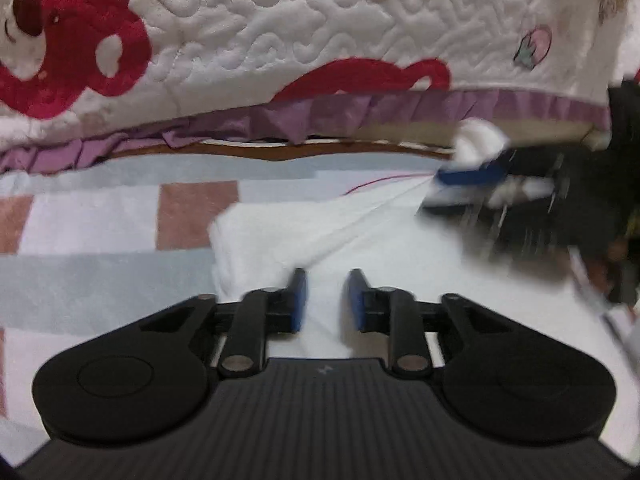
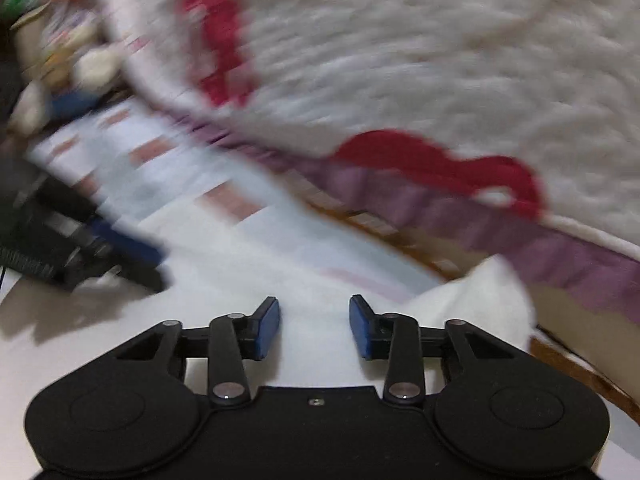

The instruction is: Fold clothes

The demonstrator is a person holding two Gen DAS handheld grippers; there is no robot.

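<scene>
A white garment (image 1: 380, 248) lies spread on the bed under both grippers, with creases running across it. In the left wrist view my left gripper (image 1: 326, 300) hovers low over its left folded edge. The blue pads stand a narrow gap apart, and only flat cloth shows between them. My right gripper (image 1: 430, 192) is blurred at the right, with a raised white cloth corner (image 1: 480, 140) beside it. In the right wrist view the right gripper (image 2: 314, 320) stands open over the garment (image 2: 312, 280), nothing pinched, and that corner (image 2: 480, 300) rises outside its right finger. The left gripper (image 2: 154, 266) shows at the left.
A white quilt with red bear prints (image 1: 320, 20) and a purple frill (image 1: 400, 108) hangs over the far side. A pale checked sheet (image 1: 100, 240) covers the bed beside the garment. A brown wooden edge (image 1: 280, 152) runs under the frill. Blurred clutter (image 2: 60, 40) sits far left.
</scene>
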